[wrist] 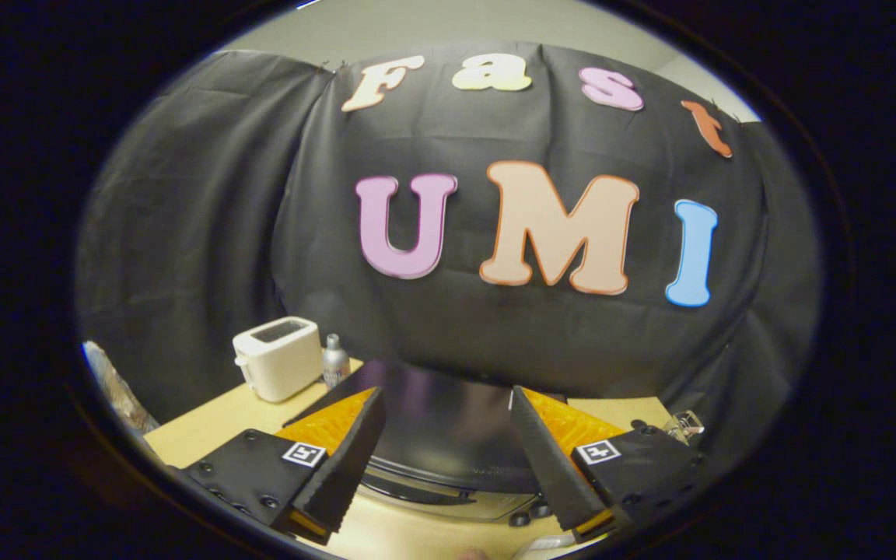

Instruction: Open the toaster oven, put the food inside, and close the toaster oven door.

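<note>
Gripper (pixel 448 459) held above the worktop (pixel 207 424), fingers spread wide, nothing between the pads. Toaster oven (pixel 448 424) sits directly below and just ahead of the fingers, its dark flat top filling the gap between them; its front rim and two knobs (pixel 530 516) show near the fingertips. Whether the door is open cannot be told from this angle. White pop-up toaster (pixel 278 358) stands toward the far left corner of the worktop, a small silver bottle (pixel 334 359) just beside it on its right. Clear glass object (pixel 685 425) sits at the right edge, beyond the right finger.
</note>
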Demonstrator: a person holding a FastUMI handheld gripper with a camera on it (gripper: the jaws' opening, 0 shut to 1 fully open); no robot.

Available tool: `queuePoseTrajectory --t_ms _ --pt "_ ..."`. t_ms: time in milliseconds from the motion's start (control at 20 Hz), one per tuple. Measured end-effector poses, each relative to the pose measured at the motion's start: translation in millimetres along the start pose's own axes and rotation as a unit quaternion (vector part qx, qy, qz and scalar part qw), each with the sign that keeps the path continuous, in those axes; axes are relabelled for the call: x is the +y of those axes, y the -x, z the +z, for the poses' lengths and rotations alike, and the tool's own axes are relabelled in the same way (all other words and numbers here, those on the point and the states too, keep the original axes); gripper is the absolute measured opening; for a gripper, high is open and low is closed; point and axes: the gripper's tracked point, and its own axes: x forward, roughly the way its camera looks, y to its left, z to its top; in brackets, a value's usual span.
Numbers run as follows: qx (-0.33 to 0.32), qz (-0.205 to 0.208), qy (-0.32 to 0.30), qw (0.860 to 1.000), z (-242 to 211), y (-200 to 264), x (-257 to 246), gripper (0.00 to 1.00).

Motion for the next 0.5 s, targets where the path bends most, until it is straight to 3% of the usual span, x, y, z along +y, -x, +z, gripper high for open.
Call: queuePoseTrajectory --t_ms 200,500 --pt "0.046 0.000 0.001 0.999 -49.6 -16.6 -3.1 1.00" --pt "0.083 0.002 0.000 0.997 -86.8 -16.9 -2.7 1.00"
